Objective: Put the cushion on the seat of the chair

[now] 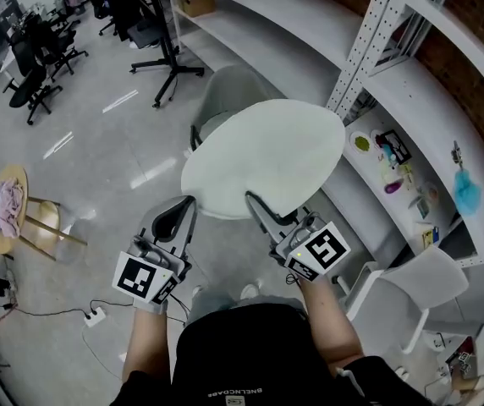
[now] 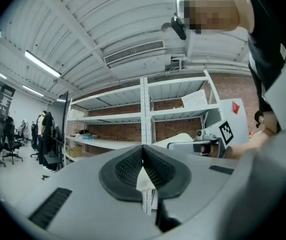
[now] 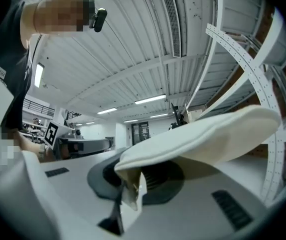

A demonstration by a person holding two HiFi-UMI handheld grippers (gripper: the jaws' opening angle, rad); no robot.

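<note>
Off-white and rounded, the cushion is up in the air in front of you. It lies roughly flat between your two grippers, over the grey chair, whose shell shows past the cushion's far edge. Your left gripper has the near rim on the left. In the left gripper view its dark ribbed fingers are pressed together on a thin sliver of the cushion's edge. Your right gripper has the near rim just beside it. Its fingers are nearly closed, pinching a fold of fabric while the rest of the cushion spreads up and away to the right. White metal shelving runs along your right.
</note>
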